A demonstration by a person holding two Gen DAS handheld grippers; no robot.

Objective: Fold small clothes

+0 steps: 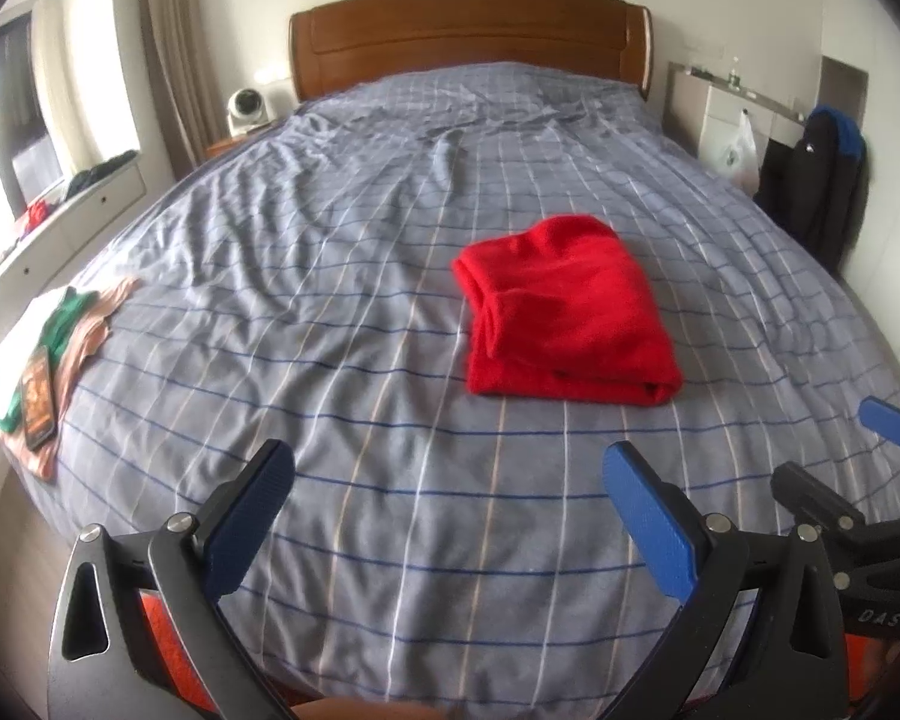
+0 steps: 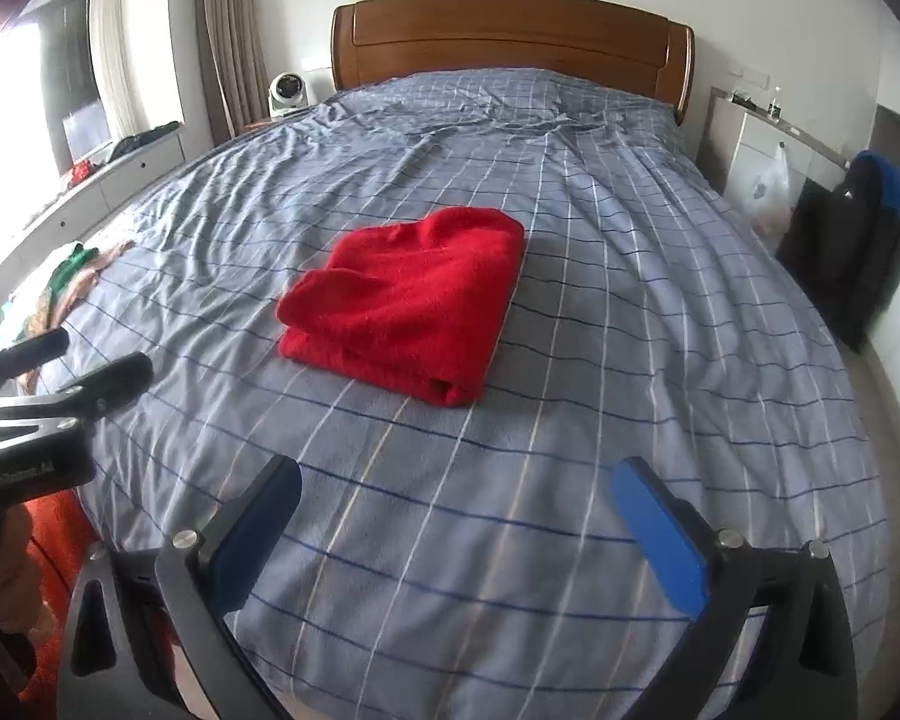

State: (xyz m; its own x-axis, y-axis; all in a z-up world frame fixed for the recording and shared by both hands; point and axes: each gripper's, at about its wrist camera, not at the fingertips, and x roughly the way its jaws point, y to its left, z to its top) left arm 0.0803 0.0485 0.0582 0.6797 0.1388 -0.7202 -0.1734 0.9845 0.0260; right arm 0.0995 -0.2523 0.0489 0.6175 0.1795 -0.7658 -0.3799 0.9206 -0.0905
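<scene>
With my left gripper (image 1: 444, 492) and right gripper (image 2: 456, 510) both wide apart and empty, the folded red fleece garment (image 1: 564, 312) mid-bed looks soft, light and floppy, best pinched at its thick near fold.

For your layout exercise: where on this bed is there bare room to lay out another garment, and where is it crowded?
Bare: the checked cover between the red garment and the near edge, and the stretch up to the headboard. Crowded: the left edge, with the clothes pile and phone.
</scene>
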